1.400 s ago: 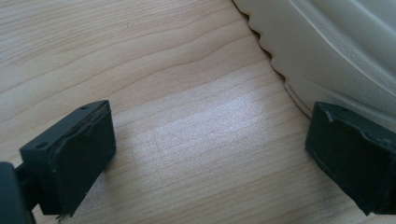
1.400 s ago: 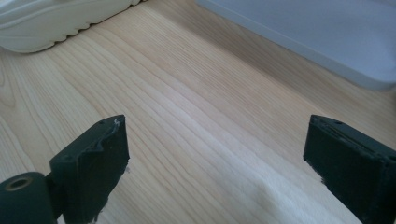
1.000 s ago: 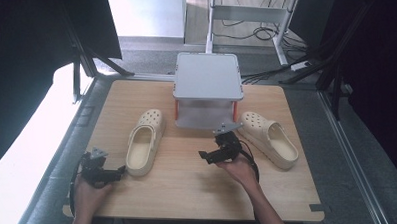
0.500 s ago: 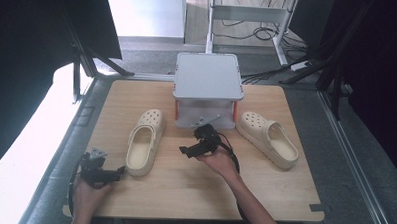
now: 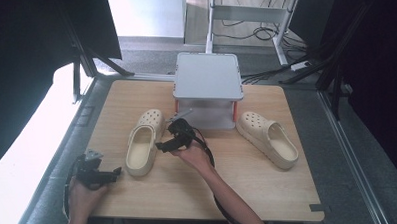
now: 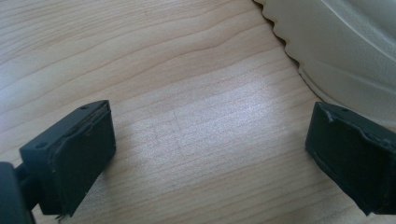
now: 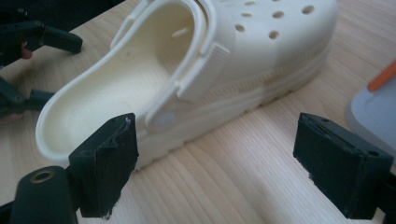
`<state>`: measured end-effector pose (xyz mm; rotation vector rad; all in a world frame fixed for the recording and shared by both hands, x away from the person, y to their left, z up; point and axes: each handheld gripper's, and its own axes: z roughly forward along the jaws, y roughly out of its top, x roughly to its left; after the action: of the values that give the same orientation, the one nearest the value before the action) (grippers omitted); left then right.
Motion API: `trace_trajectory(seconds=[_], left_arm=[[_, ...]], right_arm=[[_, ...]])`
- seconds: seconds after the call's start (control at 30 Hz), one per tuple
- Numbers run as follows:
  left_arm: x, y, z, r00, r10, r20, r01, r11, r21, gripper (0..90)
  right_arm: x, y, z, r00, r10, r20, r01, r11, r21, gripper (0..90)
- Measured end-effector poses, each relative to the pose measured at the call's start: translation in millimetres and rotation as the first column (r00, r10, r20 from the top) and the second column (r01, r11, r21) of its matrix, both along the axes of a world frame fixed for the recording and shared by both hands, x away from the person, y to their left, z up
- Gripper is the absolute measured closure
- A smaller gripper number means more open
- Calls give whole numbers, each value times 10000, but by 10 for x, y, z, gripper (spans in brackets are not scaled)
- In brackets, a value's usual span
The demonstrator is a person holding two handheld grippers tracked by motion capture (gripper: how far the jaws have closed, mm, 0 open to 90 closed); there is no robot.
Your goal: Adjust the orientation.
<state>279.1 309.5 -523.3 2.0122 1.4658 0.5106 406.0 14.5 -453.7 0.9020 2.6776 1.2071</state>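
Both pairs of jaws stand spread with nothing between them: your right gripper (image 5: 169, 141), whose jaws have just been closing a little, points at the side of the left-hand cream clog (image 5: 144, 142), while your left gripper (image 5: 107, 173) rests low by the near left corner of the wooden table (image 5: 263, 194), aimed across the boards at that clog's heel. From the largest thing down: the table carries a grey two-tier stand (image 5: 208, 76) at its far middle, likely the place meant for the shoes, since one clog lies on each side of it. The second clog (image 5: 267, 138) lies well apart to the right, toe toward the stand. In the right gripper view the near clog (image 7: 233, 70) lies just ahead, its heel strap (image 7: 198, 70) folded forward over the opening, so the sidewall is probably your easiest bite.
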Motion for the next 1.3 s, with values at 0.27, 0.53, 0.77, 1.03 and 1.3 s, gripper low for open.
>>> trace_trajectory(seconds=[0.27, 0.53, 0.77, 1.03, 1.3], left_arm=[[0, 0, 0, 10000, 3, -6, -3, 10000, -4, 13], [0, 0, 1, 10000, 4, -9, -4, 10000, 1, 13], [1, 0, 0, 10000, 3, -7, -3, 10000, -4, 13], [2, -2, 0, 10000, -3, -13, 3, 10000, -20, 11], [4, -4, 0, 10000, 2, -17, -2, 10000, -10, 10]], right_arm=[[65, 280, 12, 9993, -345, -173, 342, 9993, -147, 138], [153, 524, -66, 9955, -919, -240, 902, 9938, -646, 186], [223, 631, -140, 9840, -1709, -503, 1605, 9728, -1669, 294], [213, 575, -65, 9801, -1939, -433, 1826, 9651, -1876, 596], [294, 423, 28, 9883, -1491, -312, 1393, 9675, -2111, 773]])
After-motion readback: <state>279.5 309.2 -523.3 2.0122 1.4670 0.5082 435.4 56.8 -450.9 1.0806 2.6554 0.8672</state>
